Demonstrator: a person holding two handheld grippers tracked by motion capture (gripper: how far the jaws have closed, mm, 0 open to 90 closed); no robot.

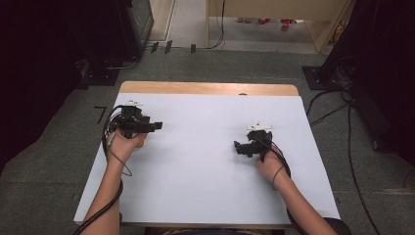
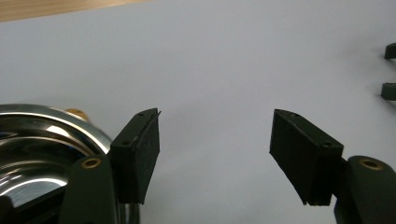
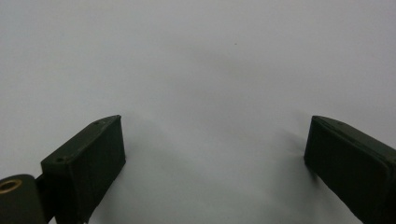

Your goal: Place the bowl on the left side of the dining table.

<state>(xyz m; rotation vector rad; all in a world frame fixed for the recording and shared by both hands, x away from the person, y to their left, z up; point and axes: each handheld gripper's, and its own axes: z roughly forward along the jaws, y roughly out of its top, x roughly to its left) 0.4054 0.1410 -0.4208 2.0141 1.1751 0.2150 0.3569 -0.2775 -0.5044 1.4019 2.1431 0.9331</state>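
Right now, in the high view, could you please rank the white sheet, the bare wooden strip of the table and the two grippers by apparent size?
1. White sheet.
2. Wooden strip.
3. Left gripper and right gripper: they look alike, so unranked.

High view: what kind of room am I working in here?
Most likely a lab or workshop recording station. A wooden table covered by a plain white sheet stands on grey carpet, with black cables trailing across the floor and dark equipment stands on both sides.
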